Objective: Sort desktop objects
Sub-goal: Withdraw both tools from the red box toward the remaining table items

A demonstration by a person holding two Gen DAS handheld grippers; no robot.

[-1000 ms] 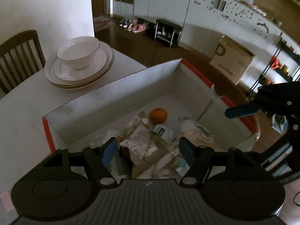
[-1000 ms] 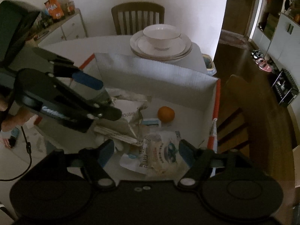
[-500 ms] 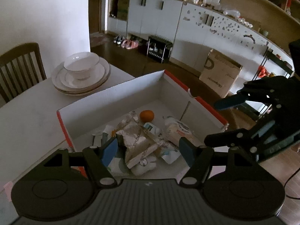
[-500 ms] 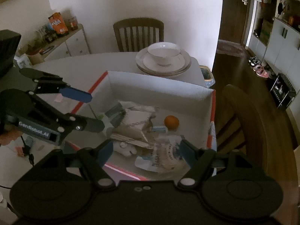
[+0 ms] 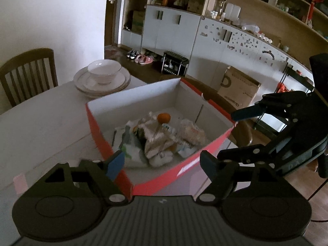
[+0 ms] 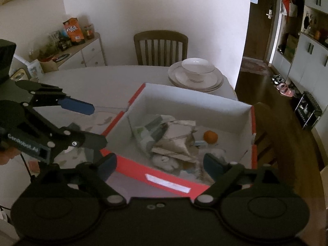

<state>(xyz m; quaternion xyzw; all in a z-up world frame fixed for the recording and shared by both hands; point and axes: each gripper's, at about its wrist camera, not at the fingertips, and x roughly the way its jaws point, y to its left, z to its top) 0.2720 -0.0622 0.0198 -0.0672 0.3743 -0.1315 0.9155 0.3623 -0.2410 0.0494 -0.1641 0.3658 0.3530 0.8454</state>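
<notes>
While both hands are hovering short of the red box (image 6: 157, 174), the left tongs (image 6: 93, 123) are opening on the left side — nothing is sitting between their blue pads. Further right, the box is resting on the white surface (image 6: 98, 82), holding crumpled wrappers (image 6: 172, 139) and, toward its far right corner, an orange (image 6: 210, 136). The right tongs (image 6: 160, 164) are opening too, empty, with the box's near wall showing between their fingers. Beyond the box, a bowl (image 6: 195, 66) is sitting on stacked plates (image 6: 215, 83).
</notes>
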